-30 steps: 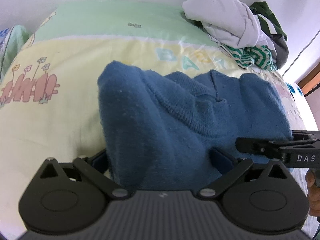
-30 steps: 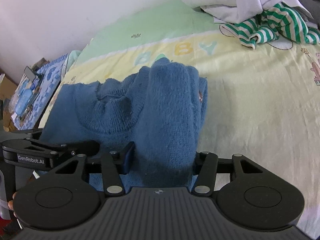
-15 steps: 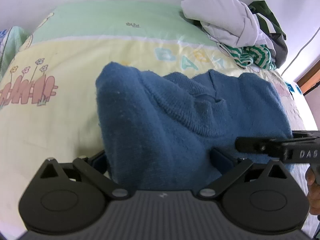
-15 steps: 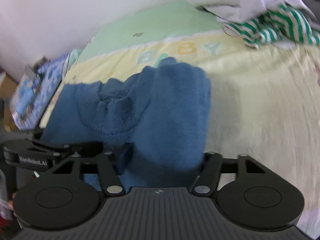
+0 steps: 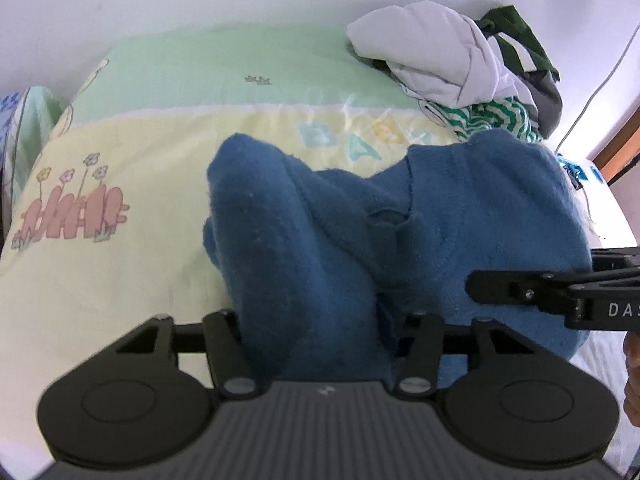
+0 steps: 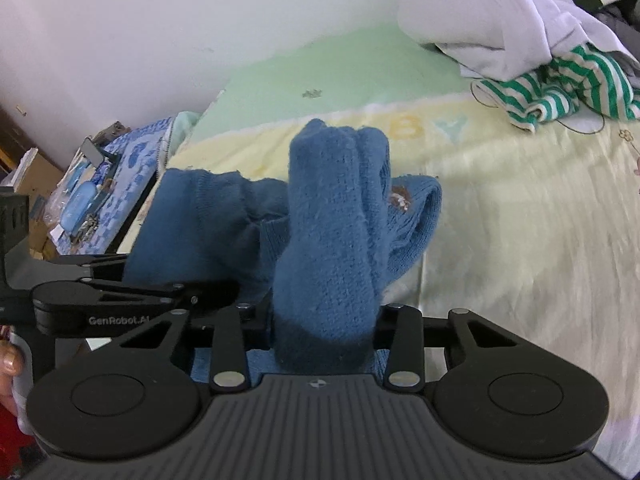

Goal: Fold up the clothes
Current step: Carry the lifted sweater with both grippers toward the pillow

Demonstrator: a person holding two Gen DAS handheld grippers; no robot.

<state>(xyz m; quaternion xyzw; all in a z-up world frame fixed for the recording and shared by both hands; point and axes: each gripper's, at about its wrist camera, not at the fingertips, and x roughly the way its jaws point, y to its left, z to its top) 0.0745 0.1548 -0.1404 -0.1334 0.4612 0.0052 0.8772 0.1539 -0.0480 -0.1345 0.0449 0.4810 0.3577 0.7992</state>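
Observation:
A blue knit sweater (image 5: pixel 460 224) is lifted above the bed, bunched and hanging between both grippers. My left gripper (image 5: pixel 316 320) is shut on its left part, the fabric rising from between the fingers and hiding the tips. My right gripper (image 6: pixel 324 312) is shut on the other part of the sweater (image 6: pixel 332 224), which stands up in a thick fold. The right gripper's body (image 5: pixel 560 296) shows at the right edge of the left wrist view. The left gripper's body (image 6: pixel 120 300) shows at the left of the right wrist view.
A yellow and green printed bedspread (image 5: pixel 160 152) covers the bed. A heap of white, green-striped and dark clothes (image 5: pixel 460 68) lies at the far right corner (image 6: pixel 540 52). Boxes and blue packaging (image 6: pixel 92 196) sit beside the bed on the left. A white wall stands behind.
Both grippers have lifted the sweater higher off the bed and drawn closer together, so the fabric bunches more. The sweater's right shoulder now rises in front of the clothes heap.

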